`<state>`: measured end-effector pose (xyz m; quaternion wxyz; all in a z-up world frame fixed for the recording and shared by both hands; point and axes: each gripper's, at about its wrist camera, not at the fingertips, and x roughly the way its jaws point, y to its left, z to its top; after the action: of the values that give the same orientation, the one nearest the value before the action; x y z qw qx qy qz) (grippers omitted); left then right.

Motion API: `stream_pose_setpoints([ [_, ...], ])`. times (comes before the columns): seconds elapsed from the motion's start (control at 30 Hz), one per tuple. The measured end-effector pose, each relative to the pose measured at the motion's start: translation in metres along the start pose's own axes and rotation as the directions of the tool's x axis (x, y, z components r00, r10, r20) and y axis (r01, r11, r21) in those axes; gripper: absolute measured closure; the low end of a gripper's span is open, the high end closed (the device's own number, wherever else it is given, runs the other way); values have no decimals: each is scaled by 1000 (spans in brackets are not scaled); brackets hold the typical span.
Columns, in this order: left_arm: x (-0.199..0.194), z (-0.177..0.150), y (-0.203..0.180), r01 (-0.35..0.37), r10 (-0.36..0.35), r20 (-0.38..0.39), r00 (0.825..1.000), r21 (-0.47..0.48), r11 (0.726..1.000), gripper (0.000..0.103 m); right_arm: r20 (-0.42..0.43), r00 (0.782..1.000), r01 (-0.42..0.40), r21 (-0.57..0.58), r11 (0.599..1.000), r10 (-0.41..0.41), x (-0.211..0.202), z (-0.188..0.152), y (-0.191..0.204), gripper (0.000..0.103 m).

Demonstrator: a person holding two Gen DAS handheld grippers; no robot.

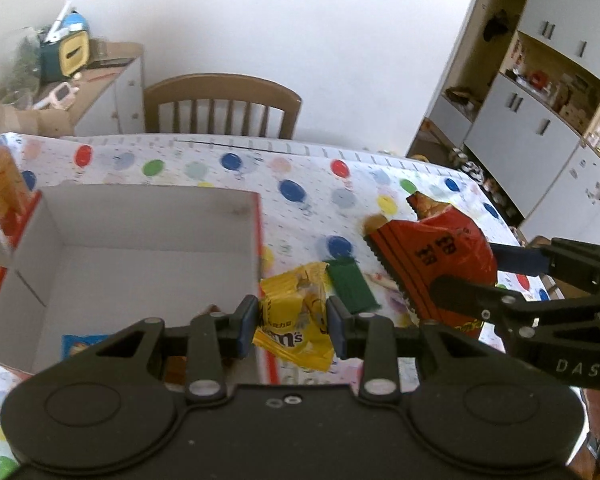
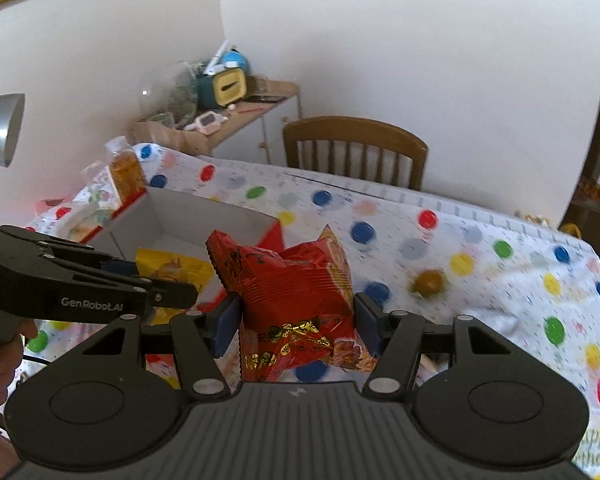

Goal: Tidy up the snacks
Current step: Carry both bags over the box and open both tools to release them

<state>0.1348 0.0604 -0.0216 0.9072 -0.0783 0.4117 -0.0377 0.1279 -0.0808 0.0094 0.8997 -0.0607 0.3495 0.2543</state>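
My left gripper is shut on a yellow M&M's bag, held just above the right wall of the open white cardboard box. A blue snack packet lies on the box floor near the front. My right gripper is shut on a red snack bag with gold print, raised above the table to the right of the box. In the left wrist view the red bag and the right gripper show at the right. A dark green packet lies on the cloth beside the yellow bag.
The table wears a white cloth with coloured dots. An orange packet stands left of the box. A small brown round snack lies on the cloth at the right. A wooden chair stands behind the table, cabinets at the right.
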Motion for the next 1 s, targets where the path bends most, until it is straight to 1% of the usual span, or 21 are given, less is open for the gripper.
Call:
stream_pose_setpoints([
  [0.2, -5, 9, 30, -45, 45, 14, 999, -14, 999, 69, 7, 1000, -26, -28, 999, 26, 19, 19, 28, 43],
  [0.5, 2, 21, 83, -142, 142, 0, 990, -43, 989, 69, -40, 997, -59, -27, 998, 58, 63, 36, 62, 43],
  [0.77, 16, 27, 129, -215, 213, -30, 976, -84, 973, 69, -53, 995, -84, -69, 994, 80, 101, 52, 97, 43],
  [1.0, 34, 22, 157, -256, 248, -82, 965, -104, 961, 69, -101, 992, -81, -107, 991, 70, 141, 51, 117, 43],
])
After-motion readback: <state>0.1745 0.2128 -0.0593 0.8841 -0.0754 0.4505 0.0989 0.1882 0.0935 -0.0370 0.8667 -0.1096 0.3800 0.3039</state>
